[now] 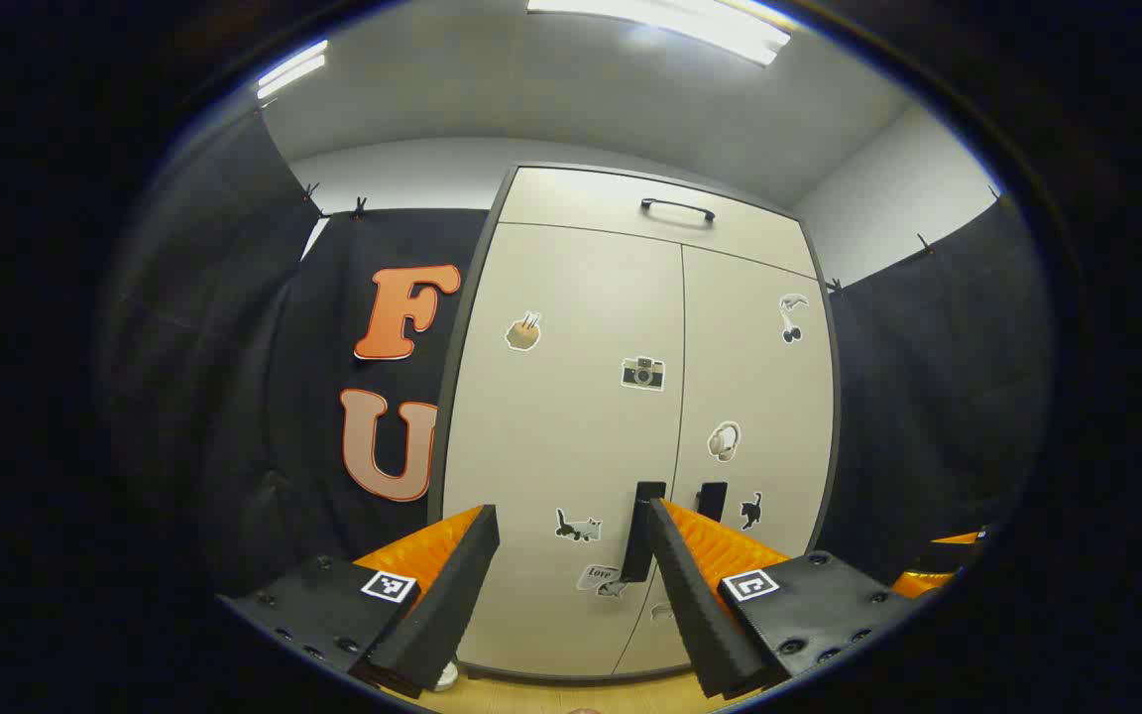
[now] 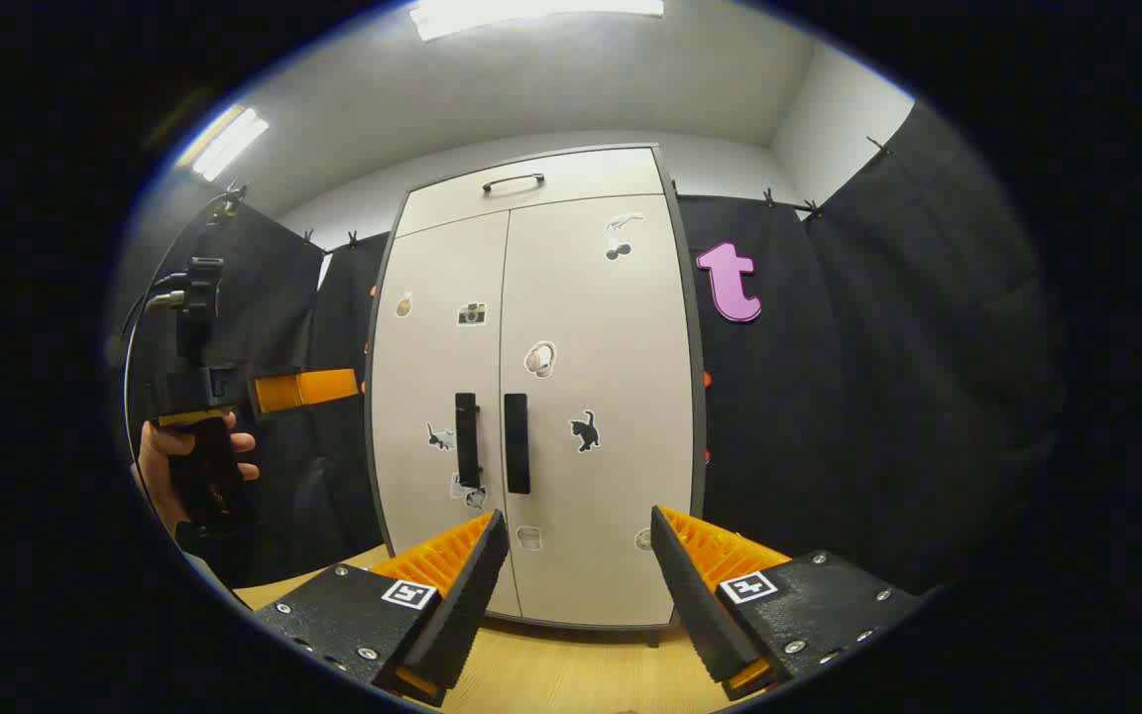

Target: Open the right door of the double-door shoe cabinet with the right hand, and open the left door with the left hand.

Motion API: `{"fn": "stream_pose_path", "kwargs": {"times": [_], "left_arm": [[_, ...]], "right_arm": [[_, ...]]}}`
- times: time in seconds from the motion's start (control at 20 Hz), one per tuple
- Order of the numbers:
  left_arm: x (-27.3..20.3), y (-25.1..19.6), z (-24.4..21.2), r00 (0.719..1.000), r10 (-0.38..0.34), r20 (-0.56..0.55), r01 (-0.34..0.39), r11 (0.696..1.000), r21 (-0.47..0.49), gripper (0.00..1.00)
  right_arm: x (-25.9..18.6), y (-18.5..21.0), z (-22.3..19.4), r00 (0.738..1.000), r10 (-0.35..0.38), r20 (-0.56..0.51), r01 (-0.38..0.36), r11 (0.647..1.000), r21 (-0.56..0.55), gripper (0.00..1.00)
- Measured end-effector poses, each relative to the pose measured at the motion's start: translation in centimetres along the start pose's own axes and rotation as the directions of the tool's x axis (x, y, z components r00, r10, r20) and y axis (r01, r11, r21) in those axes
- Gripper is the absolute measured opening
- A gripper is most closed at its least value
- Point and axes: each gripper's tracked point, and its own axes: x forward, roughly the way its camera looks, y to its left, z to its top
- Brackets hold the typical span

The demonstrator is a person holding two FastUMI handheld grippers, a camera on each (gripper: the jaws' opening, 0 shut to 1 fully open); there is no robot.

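I see a light wooden floor (image 2: 551, 674) under my cameras. The shoe cabinet (image 2: 591, 516) stands directly on it, upright on short dark feet, both doors closed, backed by the black cloth wall.

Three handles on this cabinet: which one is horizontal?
The curved handle on the top panel. The two black door handles, left and right, stand vertical beside the centre seam.
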Motion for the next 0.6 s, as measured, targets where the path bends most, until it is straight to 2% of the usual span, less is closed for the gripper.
{"fn": "stream_pose_path", "kwargs": {"times": [0.15, 0.25, 0.4, 0.6], "left_arm": [[-1.3, -1.2, 0.0, 0.999, 0.033, -0.005, -0.033, 0.999, -0.011, 0.96], [-2.3, -1.7, 0.1, 0.999, 0.049, -0.008, -0.049, 0.999, -0.013, 0.95], [-3.5, -2.2, 0.7, 0.998, 0.06, 0.001, -0.06, 0.998, 0.027, 0.98], [-3.9, -2.3, 0.2, 0.998, 0.057, -0.013, -0.056, 0.998, 0.043, 0.95]], "right_arm": [[-1.5, 2.9, 1.2, 0.992, 0.129, 0.01, -0.129, 0.988, 0.088, 0.88], [-2.0, 2.2, 1.6, 0.989, 0.15, 0.015, -0.15, 0.984, 0.096, 0.88], [-1.8, -3.4, 0.8, 0.999, 0.044, -0.008, -0.044, 0.999, 0.009, 0.88], [-1.9, -10.9, 0.4, 0.995, -0.097, -0.021, 0.094, 0.991, -0.099, 0.88]]}}
